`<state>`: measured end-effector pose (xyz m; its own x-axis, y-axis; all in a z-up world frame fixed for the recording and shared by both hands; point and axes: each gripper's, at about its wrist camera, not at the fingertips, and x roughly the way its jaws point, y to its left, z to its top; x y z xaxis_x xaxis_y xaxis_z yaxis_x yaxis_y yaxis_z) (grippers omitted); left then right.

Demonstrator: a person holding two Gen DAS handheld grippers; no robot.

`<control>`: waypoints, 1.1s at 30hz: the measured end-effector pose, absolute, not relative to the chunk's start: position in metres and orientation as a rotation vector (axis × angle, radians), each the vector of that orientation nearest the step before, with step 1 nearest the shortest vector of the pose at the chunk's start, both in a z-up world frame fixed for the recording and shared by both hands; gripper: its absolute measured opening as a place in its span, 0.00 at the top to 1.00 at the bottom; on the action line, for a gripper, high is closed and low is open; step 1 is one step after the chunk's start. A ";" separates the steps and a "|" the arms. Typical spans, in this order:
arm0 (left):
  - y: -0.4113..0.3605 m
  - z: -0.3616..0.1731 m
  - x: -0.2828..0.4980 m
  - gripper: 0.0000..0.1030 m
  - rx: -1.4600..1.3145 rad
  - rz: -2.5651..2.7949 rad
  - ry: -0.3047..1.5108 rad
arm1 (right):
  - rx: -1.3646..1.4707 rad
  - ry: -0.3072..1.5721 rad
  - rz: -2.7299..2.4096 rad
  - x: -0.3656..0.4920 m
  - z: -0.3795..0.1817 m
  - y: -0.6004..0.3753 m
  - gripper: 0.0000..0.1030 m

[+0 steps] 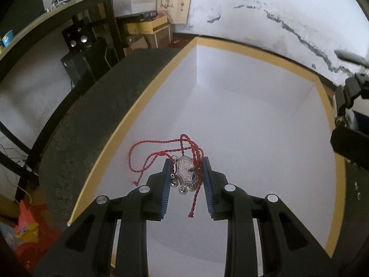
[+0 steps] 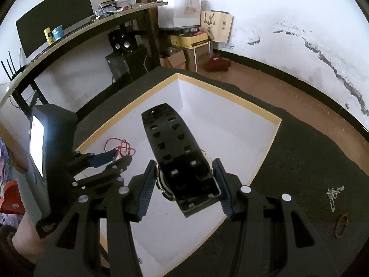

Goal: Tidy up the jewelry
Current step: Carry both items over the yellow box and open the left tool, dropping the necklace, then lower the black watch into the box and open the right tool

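My left fingers (image 1: 186, 175) clamp the pendant (image 1: 187, 173) and my right fingers (image 2: 184, 184) clamp the watch (image 2: 180, 159), both over the box (image 2: 230, 97), nothing deposited; a chain (image 2: 334, 195) and a ring (image 2: 341, 226) wait on the worktop (image 2: 299, 161), lower right.

So there's a dark textured mat (image 2: 299, 161) and a big white box with a yellow rim (image 2: 274, 118) sits on it. A silver chain (image 2: 333, 196) and a brownish ring (image 2: 341, 225) lie near the mat's right edge

I work in a cluttered home office or storage room: desk (image 2: 96, 20) with monitor (image 2: 53, 9), stacked cardboard boxes (image 2: 191, 46), cracked wall (image 2: 322, 53).
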<state>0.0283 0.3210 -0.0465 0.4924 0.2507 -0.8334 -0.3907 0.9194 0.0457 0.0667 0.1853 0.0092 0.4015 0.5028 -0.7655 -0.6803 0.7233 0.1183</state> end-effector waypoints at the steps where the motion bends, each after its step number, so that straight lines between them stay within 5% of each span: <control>1: 0.323 -0.048 0.029 0.74 -0.163 0.390 0.987 | -0.225 0.884 0.756 0.067 0.007 0.186 0.52; 24: 0.319 -0.052 0.030 0.71 -0.138 0.380 0.993 | -0.196 0.902 0.736 0.077 0.000 0.178 0.52; 25: 0.319 -0.051 0.030 0.64 -0.144 0.378 0.993 | -0.197 0.902 0.737 0.077 0.000 0.178 0.52; 26: 0.319 -0.049 0.029 0.44 -0.152 0.382 0.987 | -0.196 0.901 0.736 0.077 0.000 0.178 0.52; 28: 0.318 -0.042 0.027 0.21 -0.149 0.389 0.962 | -0.195 0.902 0.738 0.078 0.000 0.178 0.52; 33: 0.311 -0.036 0.020 0.12 -0.141 0.366 0.950 | -0.210 0.902 0.737 0.078 0.001 0.181 0.52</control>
